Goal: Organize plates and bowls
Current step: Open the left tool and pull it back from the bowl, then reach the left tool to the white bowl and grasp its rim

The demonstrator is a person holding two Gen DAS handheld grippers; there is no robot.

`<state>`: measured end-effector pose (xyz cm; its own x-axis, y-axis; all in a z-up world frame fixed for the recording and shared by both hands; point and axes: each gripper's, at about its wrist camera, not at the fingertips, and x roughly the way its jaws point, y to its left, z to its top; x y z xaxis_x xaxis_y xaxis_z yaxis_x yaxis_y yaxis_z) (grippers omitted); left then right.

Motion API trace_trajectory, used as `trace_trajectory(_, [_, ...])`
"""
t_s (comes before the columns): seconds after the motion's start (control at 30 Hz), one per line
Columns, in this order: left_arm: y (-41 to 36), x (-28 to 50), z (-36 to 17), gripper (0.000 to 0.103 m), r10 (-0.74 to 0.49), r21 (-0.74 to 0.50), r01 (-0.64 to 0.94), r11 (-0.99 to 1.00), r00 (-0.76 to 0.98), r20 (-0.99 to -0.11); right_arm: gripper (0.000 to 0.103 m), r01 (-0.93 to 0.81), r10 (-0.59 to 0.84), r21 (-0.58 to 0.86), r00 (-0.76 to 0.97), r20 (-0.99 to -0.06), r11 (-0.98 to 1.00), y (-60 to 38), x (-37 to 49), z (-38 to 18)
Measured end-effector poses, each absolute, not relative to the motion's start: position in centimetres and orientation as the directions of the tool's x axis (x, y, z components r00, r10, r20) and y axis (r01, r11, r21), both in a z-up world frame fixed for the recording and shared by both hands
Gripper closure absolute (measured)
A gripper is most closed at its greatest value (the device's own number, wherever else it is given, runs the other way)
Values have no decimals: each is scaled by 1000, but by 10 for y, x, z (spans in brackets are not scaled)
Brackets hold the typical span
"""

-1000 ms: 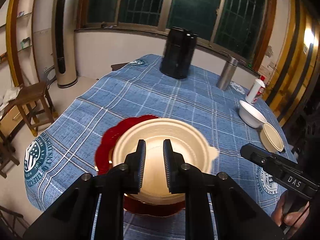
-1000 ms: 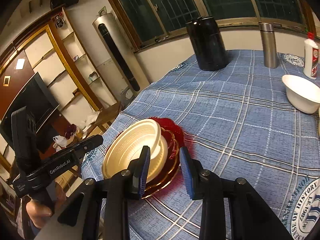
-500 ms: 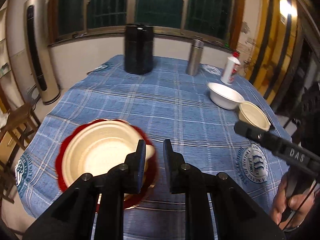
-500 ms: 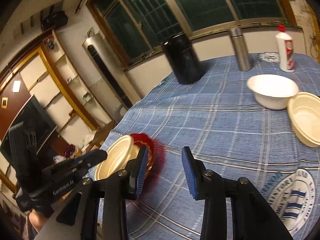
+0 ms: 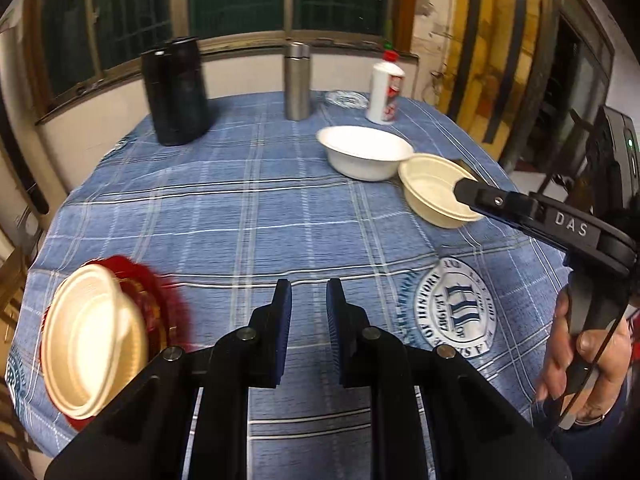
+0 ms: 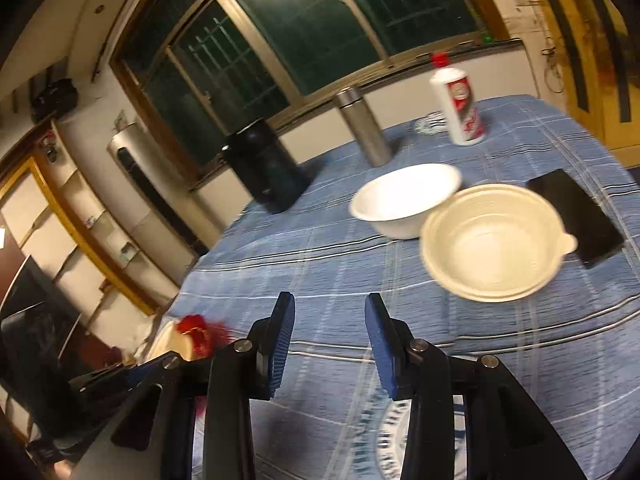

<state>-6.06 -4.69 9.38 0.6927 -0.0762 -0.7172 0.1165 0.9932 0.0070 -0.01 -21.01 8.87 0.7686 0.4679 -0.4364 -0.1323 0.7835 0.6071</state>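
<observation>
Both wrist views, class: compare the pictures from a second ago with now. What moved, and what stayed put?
Both claws, left and right, swung rightward from the cream bowl on the red plate toward the white bowl and second cream bowl. Both remained open and empty; the dishes stayed put.

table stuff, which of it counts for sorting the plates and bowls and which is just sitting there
Part of the job:
white bowl
cream bowl beside it
cream bowl on red plate
red plate

Just lying about:
black canister
steel flask
white bottle with red cap
black phone
</observation>
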Motion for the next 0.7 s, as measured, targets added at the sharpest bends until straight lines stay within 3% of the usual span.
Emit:
trace_trajectory(0.53, [-91, -17, 100, 88, -99, 12, 163, 987, 660, -745, 59, -69, 353, 506, 797, -491, 860, -233, 37, 106])
trace_trajectory(0.7, [-94, 13, 102, 88, -112, -30, 140, 990, 632, -766, 59, -32, 345, 559, 816, -464, 828, -257, 68, 101])
